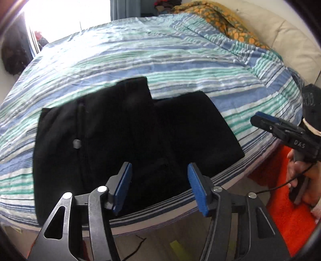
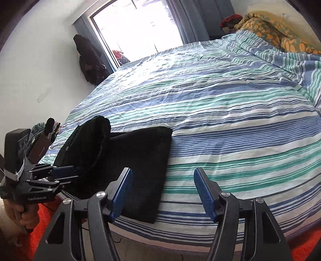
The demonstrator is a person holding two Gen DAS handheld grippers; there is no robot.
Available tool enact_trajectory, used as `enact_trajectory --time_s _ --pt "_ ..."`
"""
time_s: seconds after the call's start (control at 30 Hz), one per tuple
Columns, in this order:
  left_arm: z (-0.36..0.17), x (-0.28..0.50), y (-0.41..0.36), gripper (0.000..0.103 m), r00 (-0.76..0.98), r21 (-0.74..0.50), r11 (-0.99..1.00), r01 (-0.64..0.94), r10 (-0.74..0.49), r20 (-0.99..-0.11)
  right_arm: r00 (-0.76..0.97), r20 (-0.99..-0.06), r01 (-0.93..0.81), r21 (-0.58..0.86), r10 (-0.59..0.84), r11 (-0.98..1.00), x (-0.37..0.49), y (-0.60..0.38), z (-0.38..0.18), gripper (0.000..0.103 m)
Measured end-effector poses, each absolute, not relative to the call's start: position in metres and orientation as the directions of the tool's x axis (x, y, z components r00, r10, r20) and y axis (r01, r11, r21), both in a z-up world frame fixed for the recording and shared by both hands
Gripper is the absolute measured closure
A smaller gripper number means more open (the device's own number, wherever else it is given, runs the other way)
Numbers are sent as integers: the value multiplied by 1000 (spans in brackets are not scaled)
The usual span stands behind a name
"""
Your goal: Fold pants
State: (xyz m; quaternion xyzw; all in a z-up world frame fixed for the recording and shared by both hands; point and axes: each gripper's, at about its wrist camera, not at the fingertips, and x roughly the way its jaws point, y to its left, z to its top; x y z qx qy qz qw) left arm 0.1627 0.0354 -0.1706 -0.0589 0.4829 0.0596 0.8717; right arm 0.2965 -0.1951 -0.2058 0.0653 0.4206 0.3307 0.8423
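Note:
The black pants (image 1: 120, 130) lie folded into a thick stack near the front edge of the bed, with a small button showing on the left part. My left gripper (image 1: 160, 168) hovers above their near edge, open, with nothing pinched between its blue pads. The right wrist view shows the pants (image 2: 130, 156) at the lower left, with the left gripper (image 2: 66, 172) beside their left end. My right gripper (image 2: 162, 172) is open over the striped cover, just right of the pants, and holds nothing. It also appears at the right edge as the right gripper (image 1: 258, 119), clear of the cloth.
A blue, green and white striped duvet (image 2: 220, 104) covers the bed. An orange-patterned blanket (image 1: 220, 18) is bunched at the far corner by a cream headboard (image 1: 291, 36). An orange-red rug (image 1: 291, 210) lies on the floor below. Dark clothes (image 2: 88, 60) hang beside the bright window.

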Motion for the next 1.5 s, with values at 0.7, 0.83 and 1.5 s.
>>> enact_trajectory --time_s 0.7,0.83,1.5 --pt "-211 159 116 34 309 304 815 -493 491 -814 211 -612 -579 550 762 602 280 -125 -188 36" --pt "-213 163 116 34 309 296 816 -496 484 -819 100 -603 -583 609 792 537 276 -95 -191 36" --pt "-217 155 135 24 351 149 821 -551 390 -851 -225 -620 -368 768 752 524 319 -50 -252 36"
